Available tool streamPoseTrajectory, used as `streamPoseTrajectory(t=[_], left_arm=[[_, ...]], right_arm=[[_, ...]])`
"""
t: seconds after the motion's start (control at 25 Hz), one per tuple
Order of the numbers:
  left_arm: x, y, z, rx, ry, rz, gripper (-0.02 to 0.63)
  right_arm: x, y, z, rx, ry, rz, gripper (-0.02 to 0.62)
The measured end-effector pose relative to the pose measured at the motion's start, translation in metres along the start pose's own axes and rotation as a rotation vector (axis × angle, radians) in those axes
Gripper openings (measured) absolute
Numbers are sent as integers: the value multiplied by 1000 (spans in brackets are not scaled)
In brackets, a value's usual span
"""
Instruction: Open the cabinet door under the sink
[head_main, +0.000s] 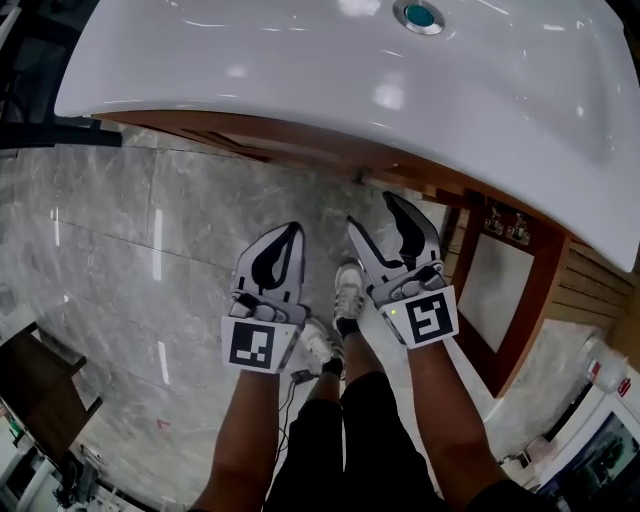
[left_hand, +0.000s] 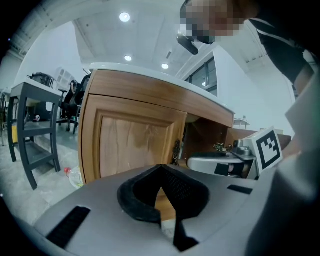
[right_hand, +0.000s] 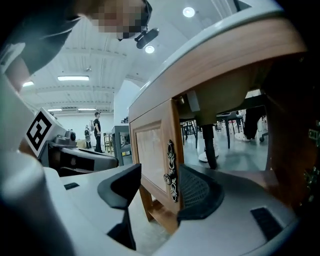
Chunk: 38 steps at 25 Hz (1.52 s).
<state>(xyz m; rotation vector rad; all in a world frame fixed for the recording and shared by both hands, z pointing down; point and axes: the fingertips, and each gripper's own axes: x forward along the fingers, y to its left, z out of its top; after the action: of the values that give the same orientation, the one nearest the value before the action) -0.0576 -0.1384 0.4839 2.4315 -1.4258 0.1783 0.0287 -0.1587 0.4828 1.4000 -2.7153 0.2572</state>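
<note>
While looking down from overhead, found one cabinet door (head_main: 503, 290) swung out at 4 o'clock of right tool (head_main: 375, 213), spread apart, gripping nothing. Saw upright handle (right_hand: 171, 172) of closed door (right_hand: 150, 150) dead ahead at 12, nearer that tool. Noted left tool (head_main: 292, 235) pinched together, empty.

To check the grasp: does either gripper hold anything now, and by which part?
Nothing is held. The right gripper is open, with the handle edge of the cabinet door between its jaws, not clamped. The left gripper is shut and empty.

grey marble floor (head_main: 110, 240) | dark table (left_hand: 35, 89) | ceiling lights (left_hand: 124, 17)
</note>
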Motion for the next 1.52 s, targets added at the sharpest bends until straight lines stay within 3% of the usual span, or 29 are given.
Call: streamPoseTrajectory(t=[0.4, 0.6, 0.72, 1.52], left_arm=[[14, 12, -11, -31, 35, 26, 18], [20, 13, -7, 70, 72, 26, 18], [23, 15, -2, 57, 62, 43, 18], [-12, 27, -8, 23, 60, 3, 18]], right_arm=[[42, -20, -1, -33, 15, 105, 308], [62, -15, 14, -6, -21, 146, 310], [68, -14, 13, -18, -19, 168, 310], [67, -2, 8, -109, 32, 113, 310]])
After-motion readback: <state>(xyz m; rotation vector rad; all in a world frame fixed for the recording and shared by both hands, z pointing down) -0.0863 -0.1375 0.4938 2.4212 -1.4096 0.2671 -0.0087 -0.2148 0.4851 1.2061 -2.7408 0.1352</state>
